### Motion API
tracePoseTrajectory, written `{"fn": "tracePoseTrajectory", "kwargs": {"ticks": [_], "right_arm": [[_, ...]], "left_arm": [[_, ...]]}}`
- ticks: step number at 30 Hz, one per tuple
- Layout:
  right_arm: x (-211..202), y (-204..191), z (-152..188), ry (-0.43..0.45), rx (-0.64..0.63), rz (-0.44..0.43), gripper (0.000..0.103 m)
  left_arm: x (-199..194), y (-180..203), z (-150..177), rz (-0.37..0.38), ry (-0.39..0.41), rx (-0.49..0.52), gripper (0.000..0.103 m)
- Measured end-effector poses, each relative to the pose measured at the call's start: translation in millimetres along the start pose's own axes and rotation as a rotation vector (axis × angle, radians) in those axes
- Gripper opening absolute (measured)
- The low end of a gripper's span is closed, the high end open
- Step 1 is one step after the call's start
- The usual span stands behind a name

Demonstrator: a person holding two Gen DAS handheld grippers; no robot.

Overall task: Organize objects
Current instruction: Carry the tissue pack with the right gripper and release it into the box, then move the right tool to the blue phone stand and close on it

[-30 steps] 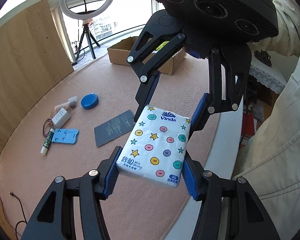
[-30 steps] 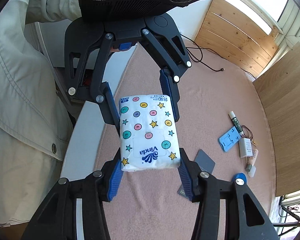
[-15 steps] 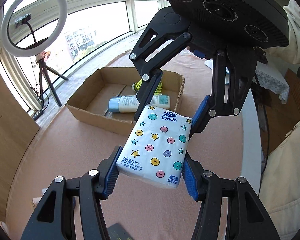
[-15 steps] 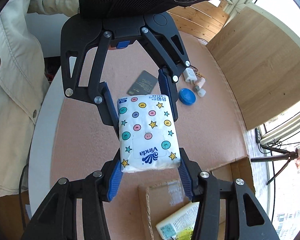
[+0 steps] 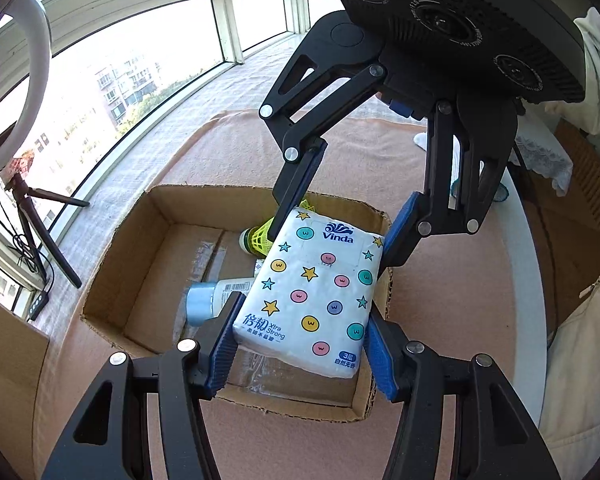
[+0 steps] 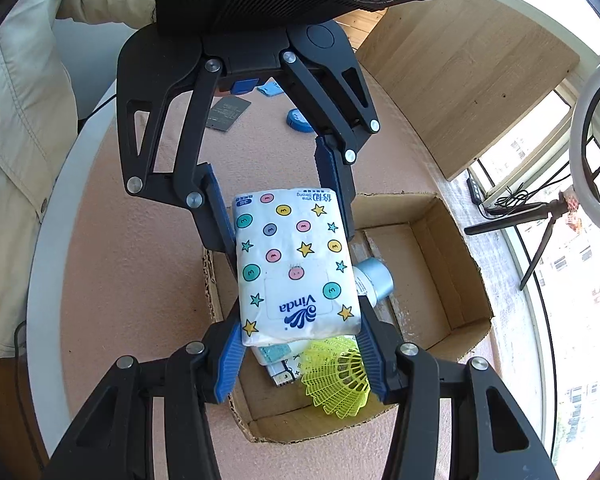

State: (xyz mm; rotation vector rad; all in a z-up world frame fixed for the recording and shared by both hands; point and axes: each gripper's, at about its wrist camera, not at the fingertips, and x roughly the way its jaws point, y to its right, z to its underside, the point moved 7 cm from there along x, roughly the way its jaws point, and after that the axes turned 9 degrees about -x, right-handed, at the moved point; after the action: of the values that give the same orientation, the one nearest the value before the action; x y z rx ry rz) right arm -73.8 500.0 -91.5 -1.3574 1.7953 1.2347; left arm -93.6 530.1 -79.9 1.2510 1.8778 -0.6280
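A white Vinda tissue pack (image 5: 308,296) (image 6: 296,264) with coloured dots and stars hangs in the air, gripped at both ends. My left gripper (image 5: 302,340) (image 6: 276,204) is shut on the end with the Chinese print, and my right gripper (image 5: 348,224) (image 6: 300,344) is shut on the logo end. Both point steeply down. Under the pack stands an open cardboard box (image 5: 140,248) (image 6: 440,260). Inside it lie a white bottle with a pale blue cap (image 5: 204,304) (image 6: 374,280) and a yellow shuttlecock (image 5: 260,238) (image 6: 340,376), each partly hidden by the pack.
The box sits on a pink mat (image 5: 340,160) on a round white-rimmed table (image 6: 44,240). A blue lid (image 6: 298,120), a dark card (image 6: 228,114) and a blue stand (image 6: 270,88) lie farther off. A ring light on a tripod (image 6: 548,216) stands by the window. A person's beige jacket (image 6: 16,120) is close by.
Both grippers carried the tissue pack across the table, from above the bare mat near the small items to above the open cardboard box. The grip on the pack stayed the same.
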Motion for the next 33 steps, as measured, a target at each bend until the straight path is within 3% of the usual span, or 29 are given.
{"fn": "tracePoseTrajectory", "kwargs": {"ticks": [6,8,10,11,14,19,21,27,33], "right_arm": [[3,4,3,0.011,0.0,0.01,0.047],[1,3,5,0.006,0.024,0.005,0.05],[-3,4,7,0.002,0.051,0.025,0.051],[-7,6,9,0.01,0.077,0.041,0.051],[-20,17,14,0.03,0.186,0.114,0.052],[-37,32,20,0.033,0.365,0.24,0.069],[-38,34,19,0.022,0.405,0.257,0.07],[-36,30,-2,-0.01,0.439,0.297,0.07],[-29,25,-45,-0.014,0.427,0.312,0.071]], "left_arm": [[6,-3,-5,0.003,-0.018,-0.014,0.062],[1,-4,-4,-0.02,-0.015,-0.032,0.074],[-7,-12,-9,-0.105,0.003,-0.057,0.096],[-12,-15,-11,-0.145,0.008,-0.069,0.098],[-27,-29,-18,-0.233,0.008,-0.116,0.098],[-73,-45,-23,-0.336,0.047,-0.214,0.102],[-88,-49,-21,-0.353,0.059,-0.236,0.102],[-122,-51,3,-0.389,0.085,-0.238,0.102],[-157,-60,47,-0.399,0.108,-0.279,0.102]]}}
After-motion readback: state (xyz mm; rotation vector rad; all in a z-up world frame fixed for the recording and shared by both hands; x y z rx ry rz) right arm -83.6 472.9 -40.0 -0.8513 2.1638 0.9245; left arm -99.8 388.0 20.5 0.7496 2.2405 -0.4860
